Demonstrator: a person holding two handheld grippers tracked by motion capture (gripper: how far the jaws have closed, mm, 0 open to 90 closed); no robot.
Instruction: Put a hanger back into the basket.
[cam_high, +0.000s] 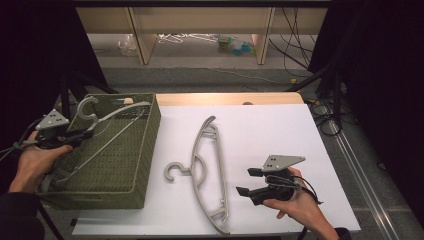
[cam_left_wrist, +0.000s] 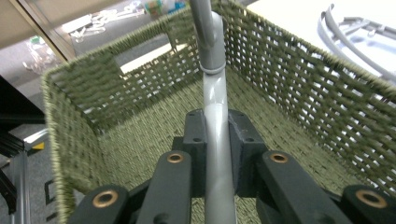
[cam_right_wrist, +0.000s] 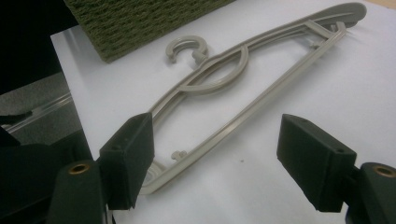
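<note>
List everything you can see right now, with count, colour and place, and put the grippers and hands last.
held hanger: one, grey, over the basket, clamped in the left gripper.
hanger on the table: one, grey, flat on the white sheet beside the basket.
basket: one, green woven, left part of the table.
white sheet: one, white, covering the table top.
clutter on the floor: several small items, too far off to identify, beyond the table.
cables: several, dark, on the floor at the far right.
left gripper: one, black, shut on the held hanger.
right gripper: one, black, open, just right of the hanger on the table.
hands: two, one on each gripper.
</note>
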